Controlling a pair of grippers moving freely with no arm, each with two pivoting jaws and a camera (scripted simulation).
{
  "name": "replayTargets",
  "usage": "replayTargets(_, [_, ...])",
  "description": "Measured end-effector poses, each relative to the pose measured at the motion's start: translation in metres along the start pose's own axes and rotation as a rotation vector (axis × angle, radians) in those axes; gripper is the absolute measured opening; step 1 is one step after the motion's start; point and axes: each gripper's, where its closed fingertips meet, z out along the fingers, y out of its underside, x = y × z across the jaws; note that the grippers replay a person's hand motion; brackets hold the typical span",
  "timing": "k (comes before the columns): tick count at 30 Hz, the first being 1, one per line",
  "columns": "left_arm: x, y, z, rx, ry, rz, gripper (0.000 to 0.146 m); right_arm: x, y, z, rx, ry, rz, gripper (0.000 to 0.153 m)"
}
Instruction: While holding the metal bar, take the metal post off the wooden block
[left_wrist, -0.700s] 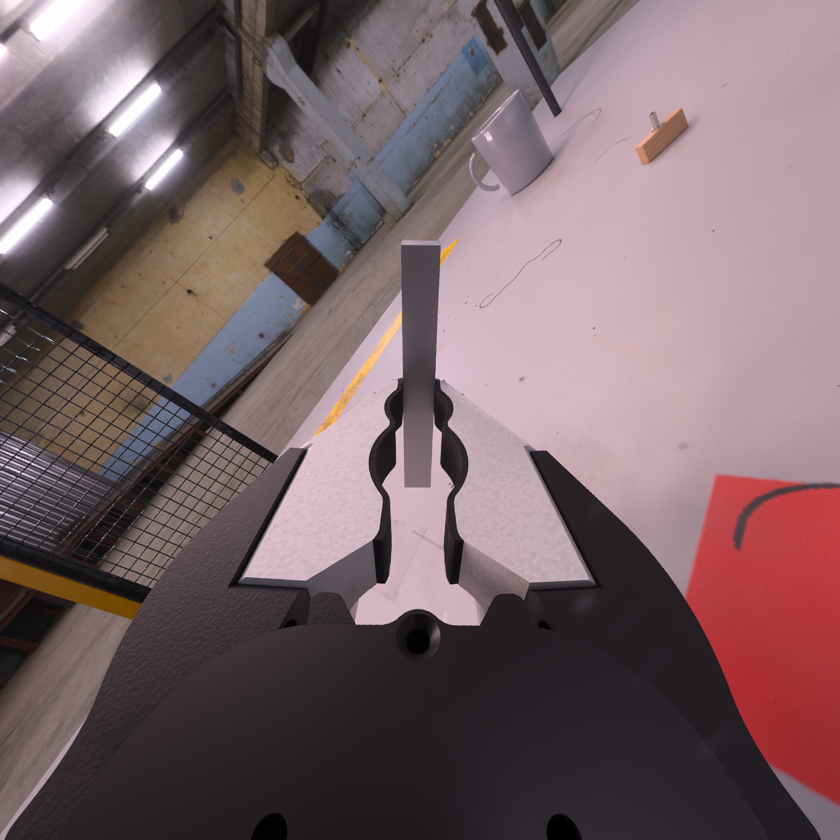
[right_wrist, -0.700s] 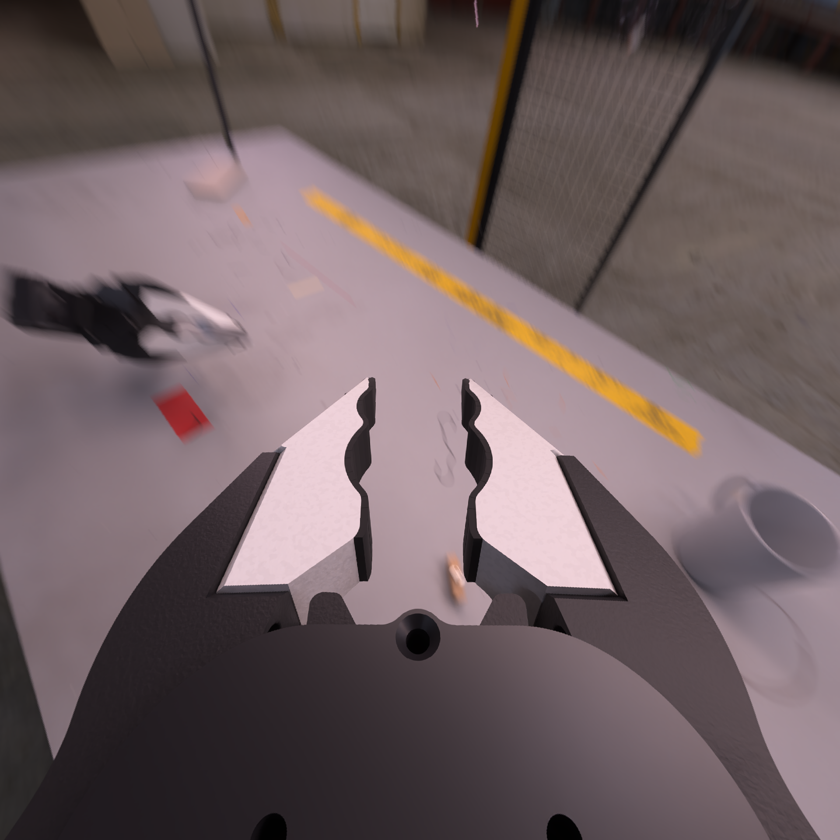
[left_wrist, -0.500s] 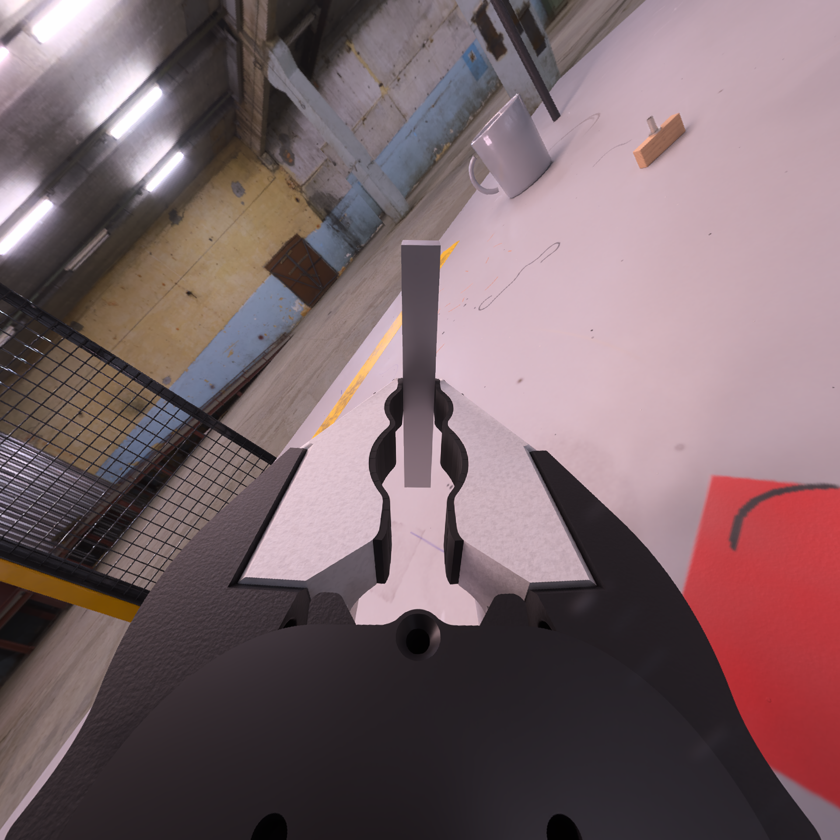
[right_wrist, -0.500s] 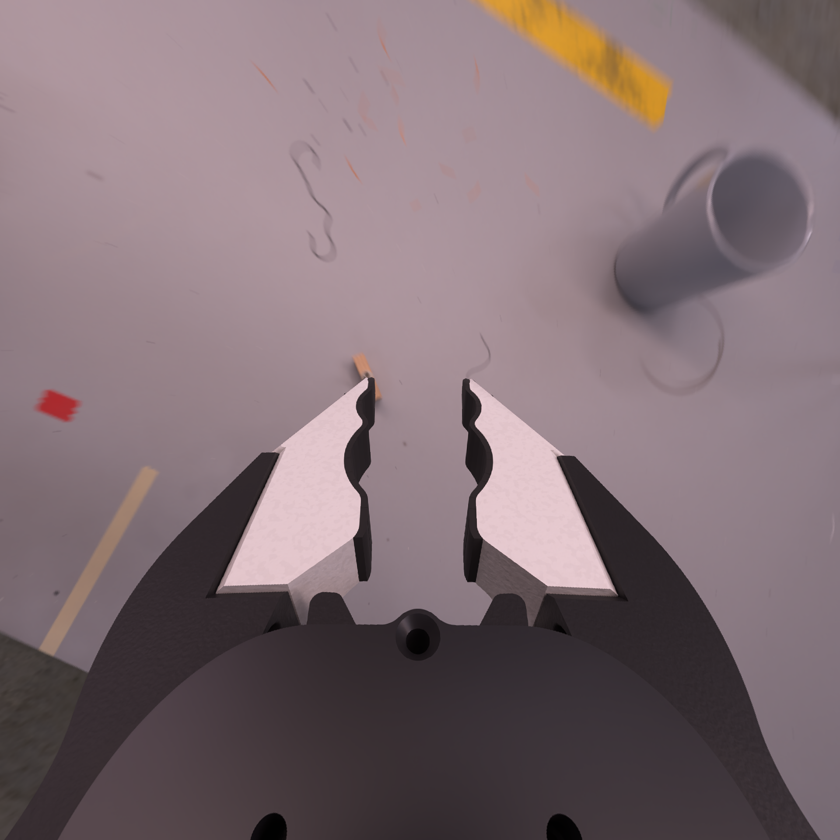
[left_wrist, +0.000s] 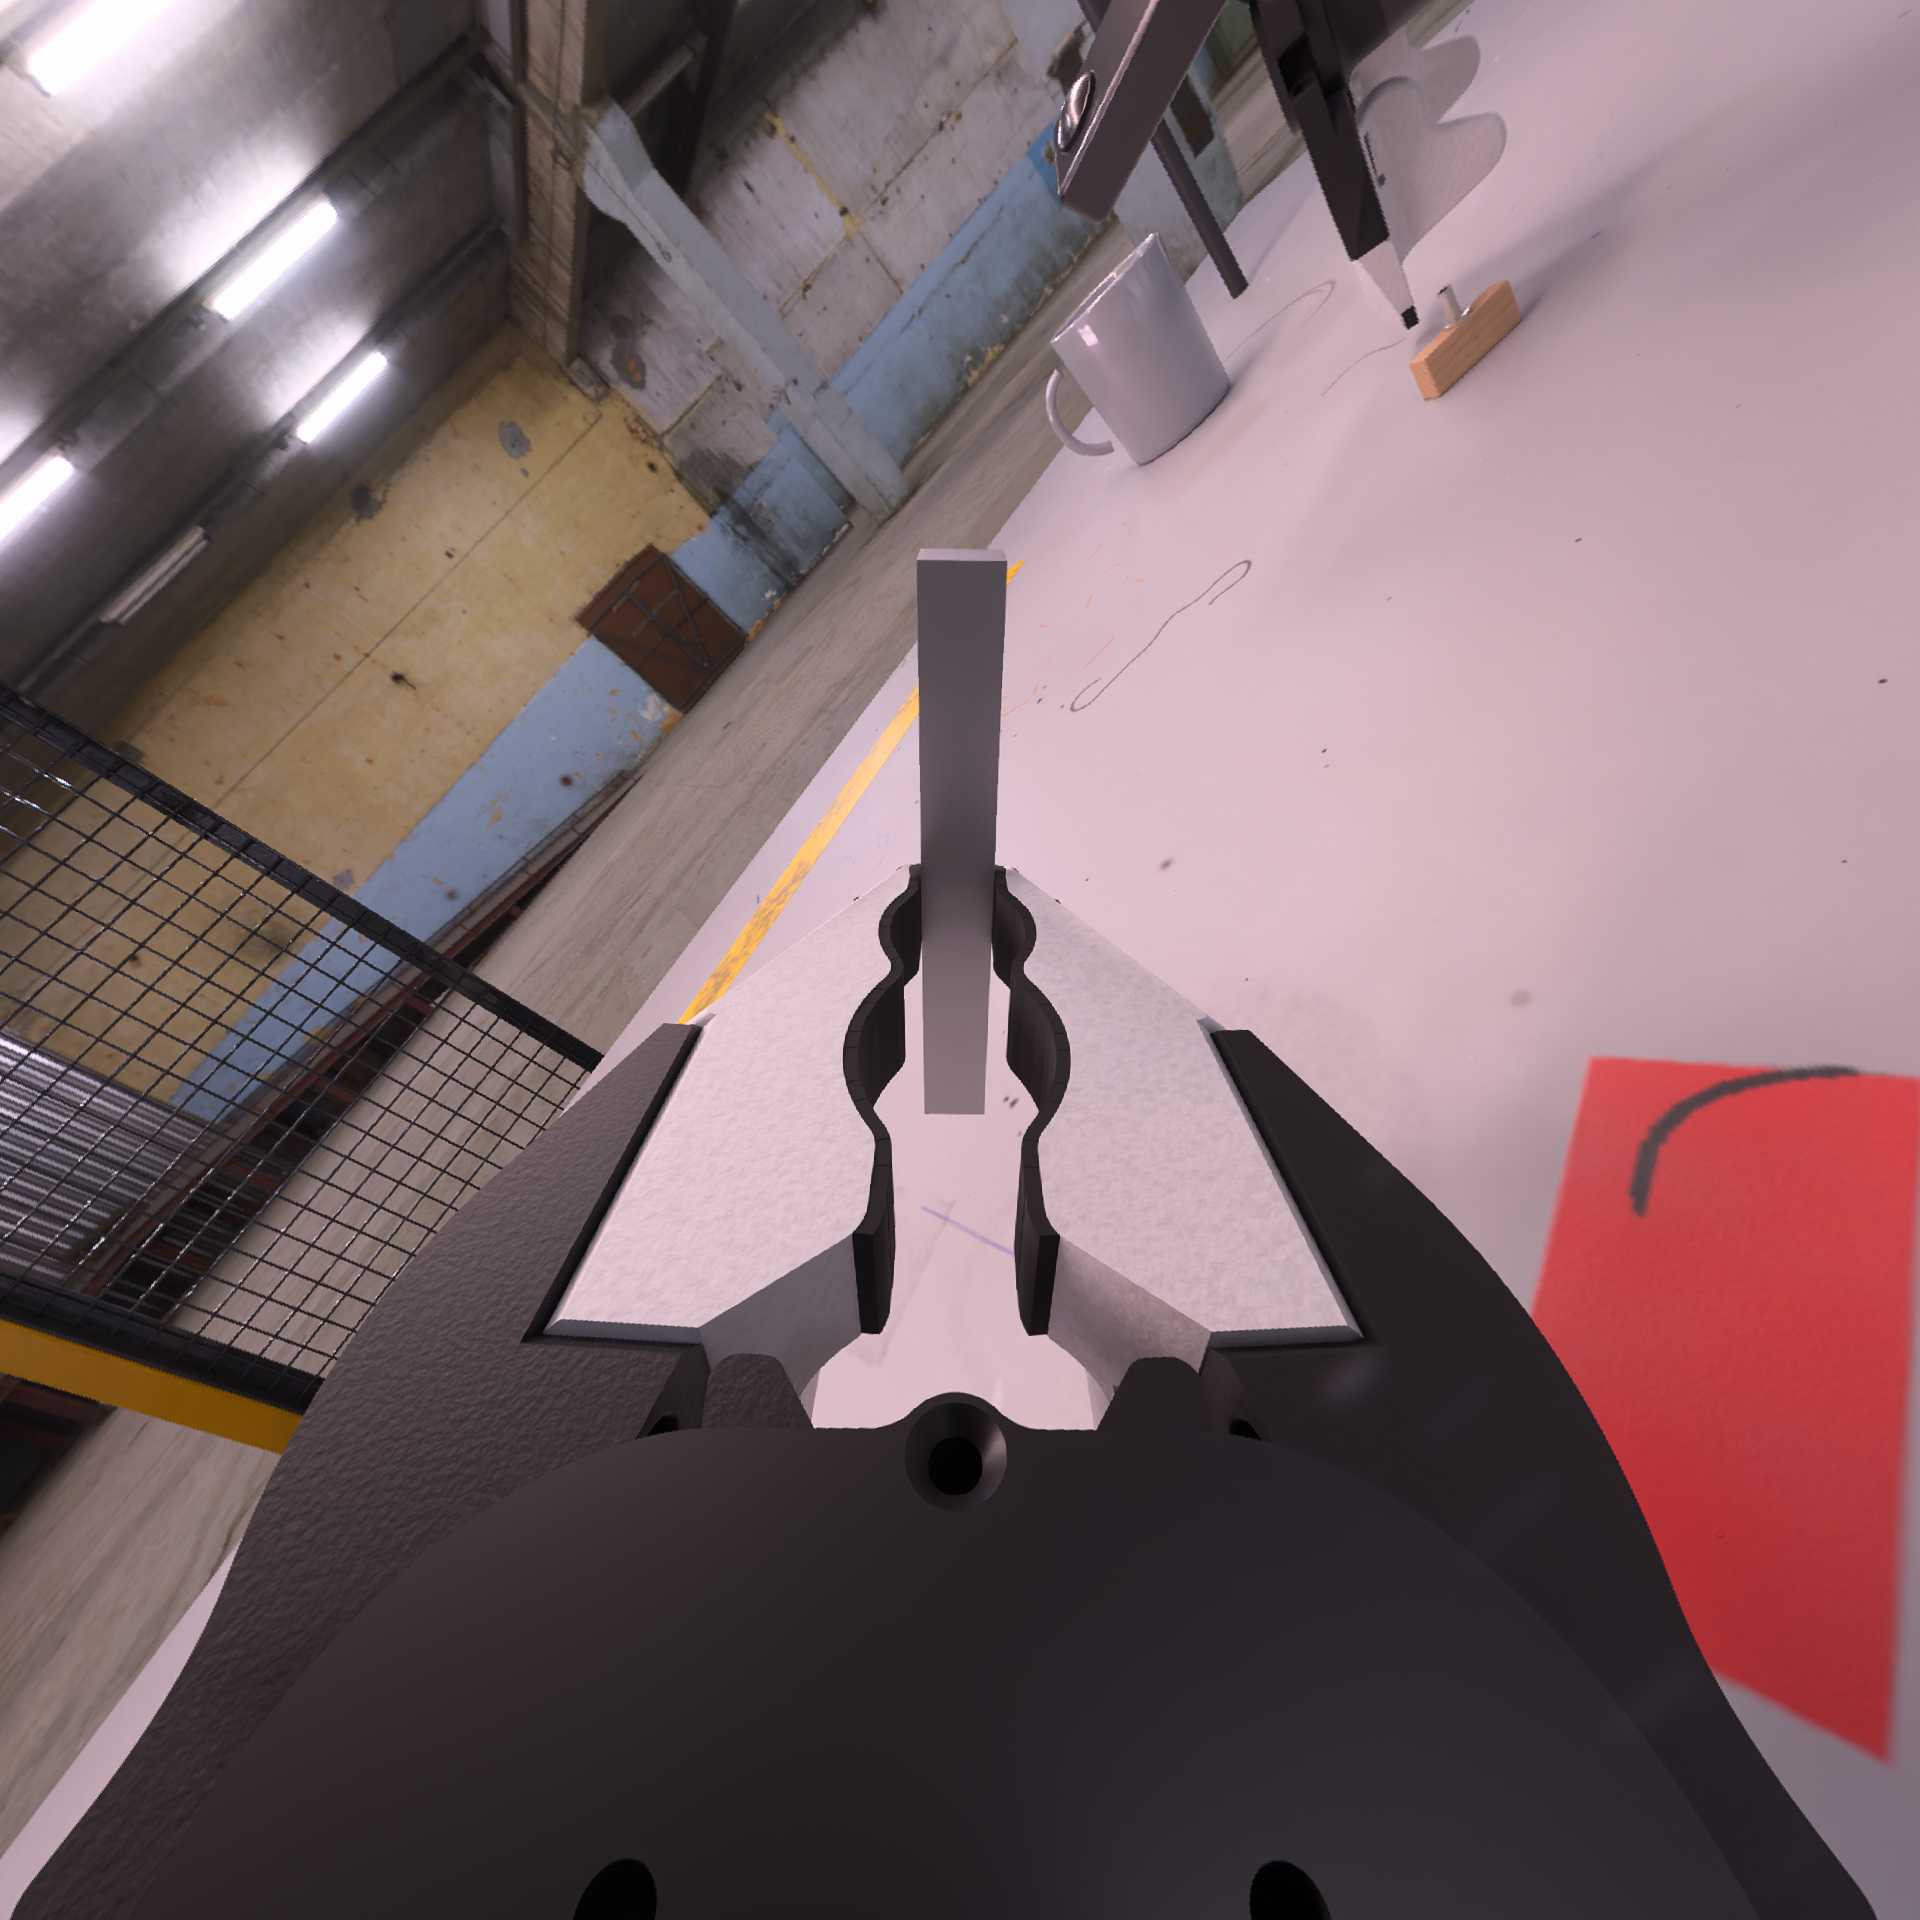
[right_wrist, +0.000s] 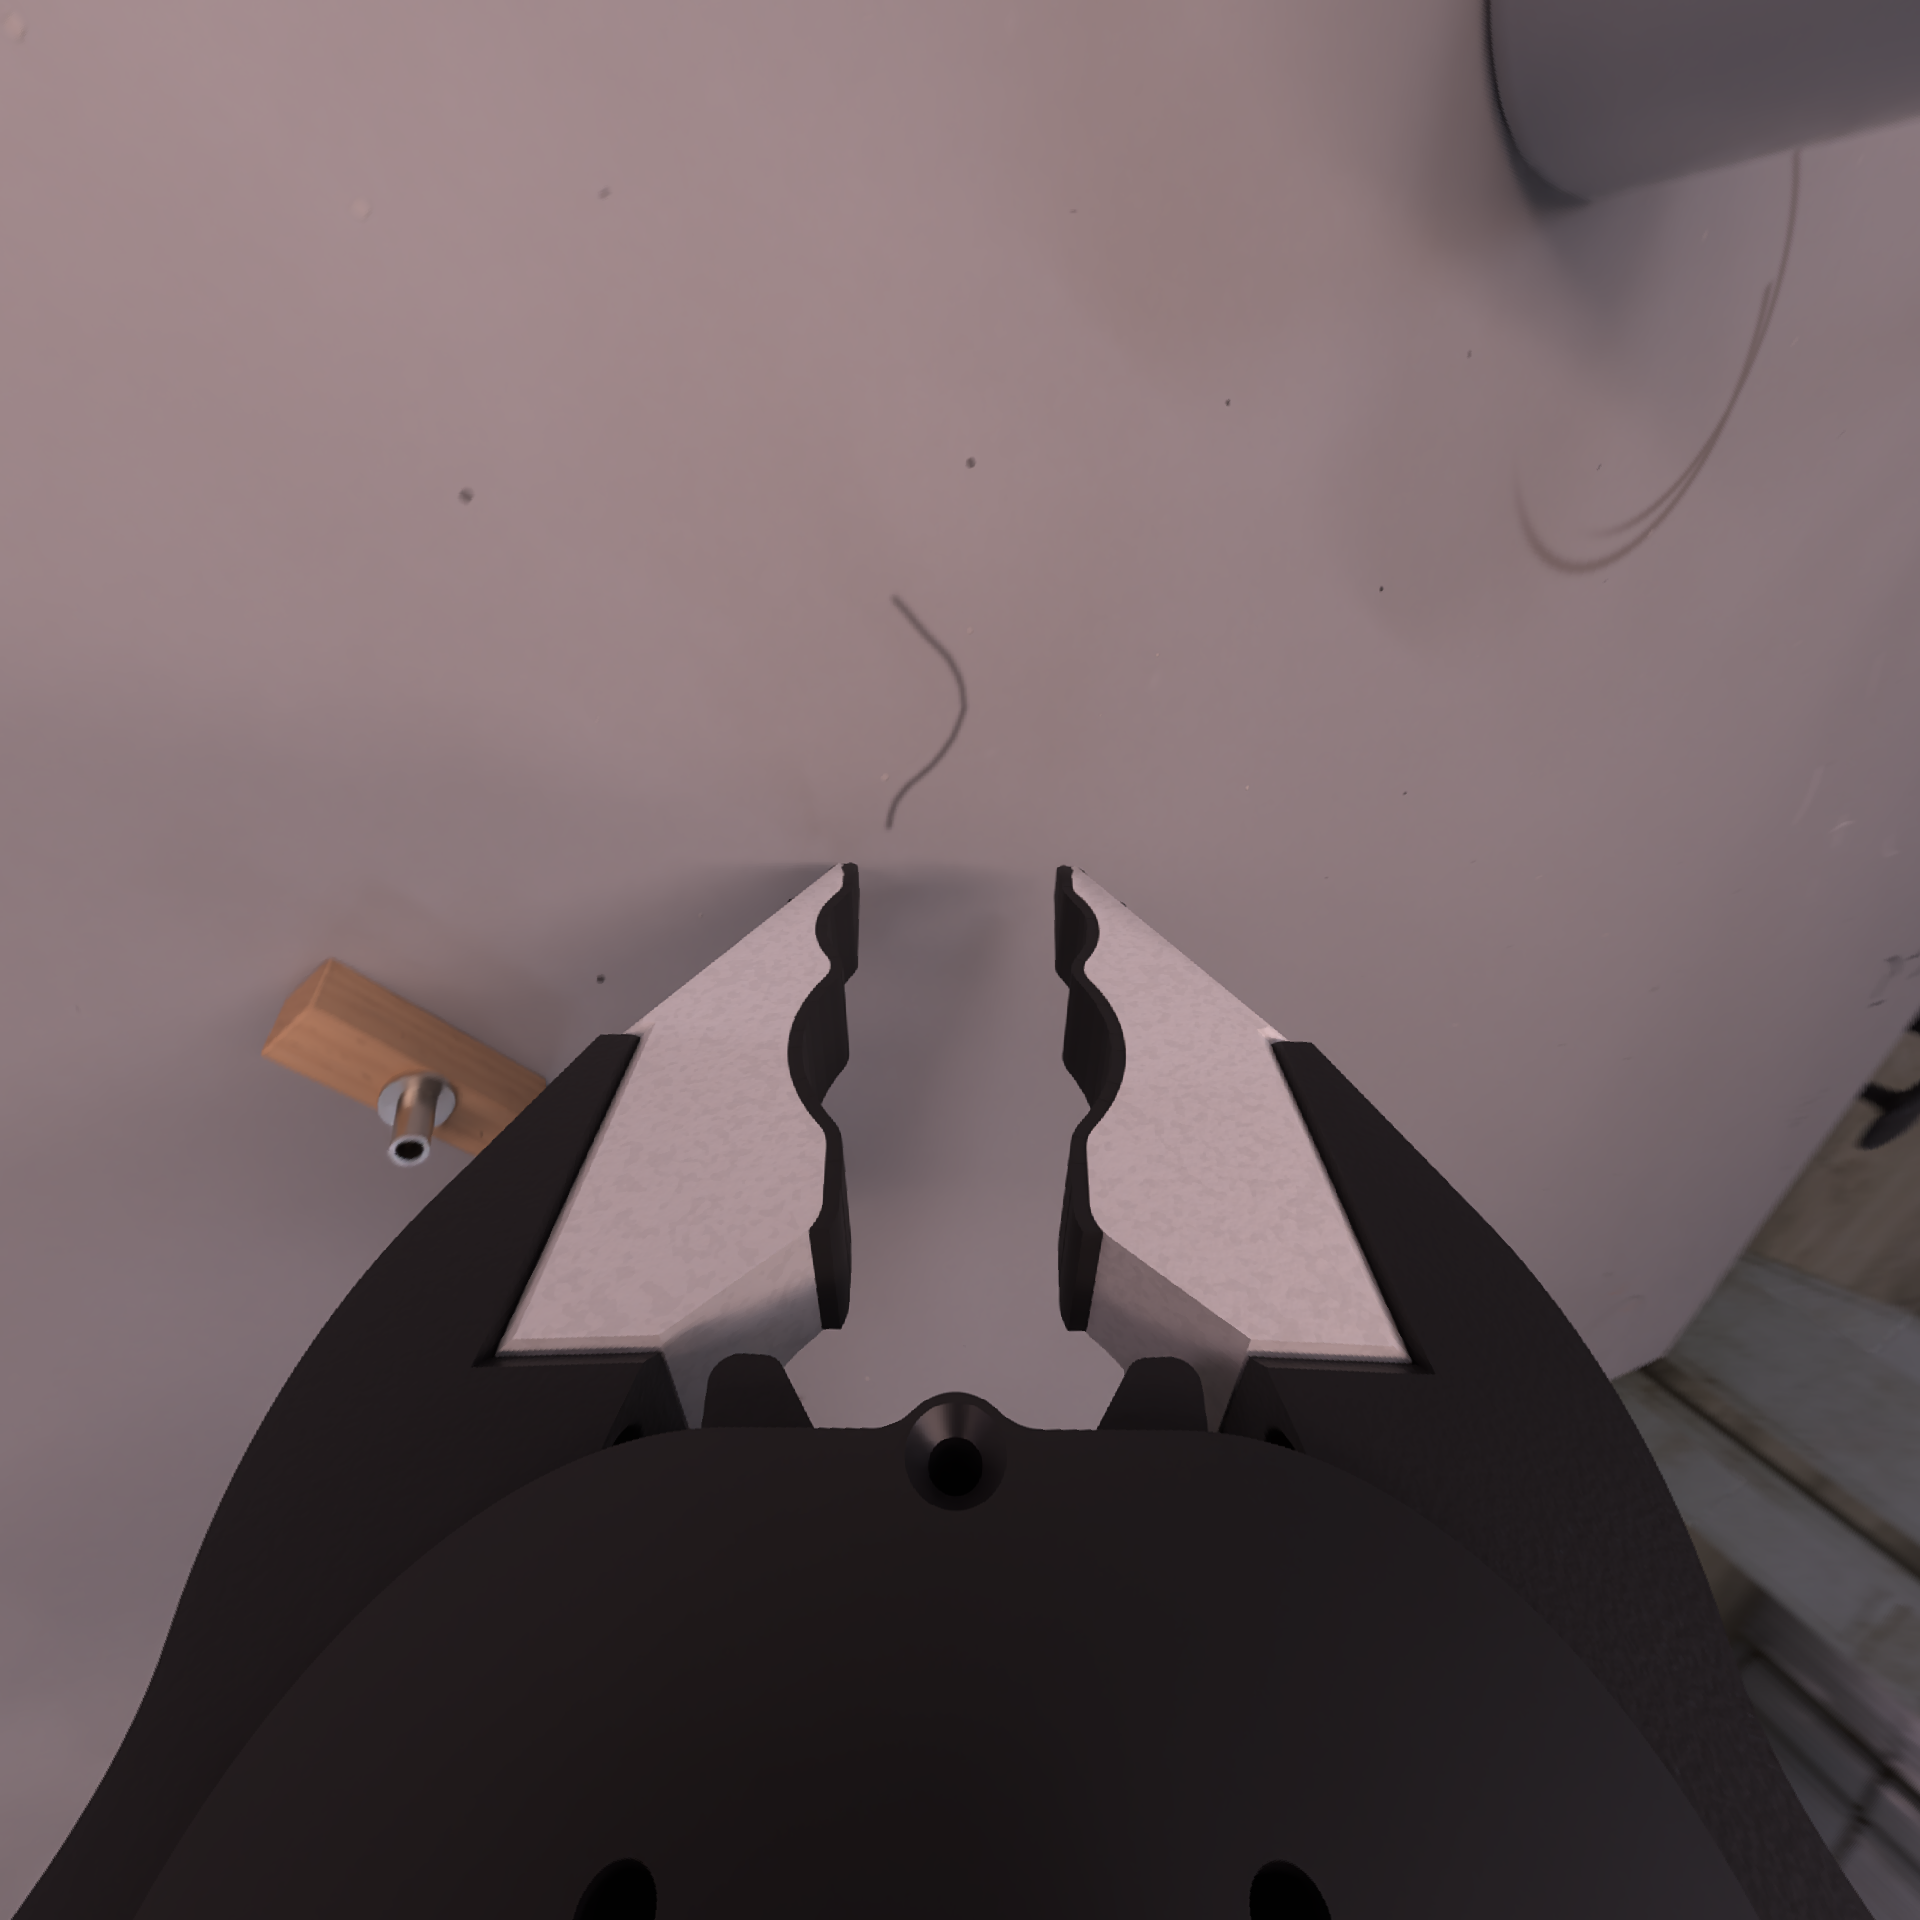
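My left gripper (left_wrist: 958, 883) is shut on a flat grey metal bar (left_wrist: 961, 748) that sticks out forward past its fingertips, above the white table. A small wooden block (left_wrist: 1467, 338) with a short metal post (left_wrist: 1446, 308) upright in it lies far off at the top right. My right gripper (left_wrist: 1392, 291) hangs just above that block, seen from the side. In the right wrist view the right gripper (right_wrist: 956, 883) is open and empty, pointing down at the table. The block (right_wrist: 364, 1023) and its post (right_wrist: 414, 1117) lie to the left of its left finger.
A white mug (left_wrist: 1138, 364) stands on the table left of the block; its side shows in the right wrist view (right_wrist: 1662, 94). A red sheet (left_wrist: 1745, 1351) lies at the right. A wire mesh fence (left_wrist: 208, 1039) and the table edge are at the left.
The right gripper has swung down and come close over the table beside the wooden block, and now shows in the left wrist view. The left gripper and bar have barely moved.
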Motion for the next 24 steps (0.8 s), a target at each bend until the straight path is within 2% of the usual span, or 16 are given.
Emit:
replayTargets(3, [-0.001, -0.002, -0.001, 0.008, 0.003, -0.007, 0.012, 0.001, -0.002, 0.002, -0.003, -0.054, 0.055, 0.035])
replayTargets(4, [-0.001, -0.002, -0.002, 0.01, 0.006, -0.006, 0.012, -0.006, -0.003, 0.0, 0.0, -0.115, 0.061, 0.035])
replayTargets(6, [0.0, -0.002, -0.002, 0.007, 0.013, -0.001, 0.012, -0.037, -0.007, -0.01, 0.022, -0.429, 0.071, 0.027])
replayTargets(7, [0.0, -0.002, -0.002, 0.008, 0.012, 0.002, 0.012, -0.042, -0.009, -0.012, 0.053, -0.517, 0.082, 0.025])
replayTargets(9, [0.0, -0.004, -0.002, 0.01, 0.009, 0.004, 0.012, -0.037, -0.002, -0.014, 0.038, -0.482, 0.083, 0.028])
replayTargets(11, [0.0, -0.005, -0.002, 0.012, 0.01, 0.003, 0.012, -0.027, 0.0, -0.02, 0.071, -0.412, 0.086, 0.042])
replayTargets(14, [0.002, -0.006, -0.001, 0.008, 0.018, 0.013, 0.012, -0.003, 0.003, -0.021, 0.086, -0.175, 0.111, 0.052])
replayTargets(16, [0.005, -0.006, -0.001, 0.004, 0.025, 0.03, 0.012, -0.001, 0.004, -0.014, 0.069, -0.092, 0.114, 0.053])
replayTargets(20, [0.007, -0.009, -0.002, 0.007, 0.029, 0.041, 0.012, -0.001, -0.002, 0.001, 0.057, -0.058, 0.189, 0.049])
replayTargets(22, [0.007, -0.009, -0.003, 0.008, 0.028, 0.044, 0.012, -0.001, -0.005, 0.003, 0.065, -0.1, 0.227, 0.048])
replayTargets(24, [0.007, -0.011, -0.003, 0.012, 0.028, 0.044, 0.012, -0.003, -0.007, 0.002, 0.07, -0.162, 0.248, 0.054])
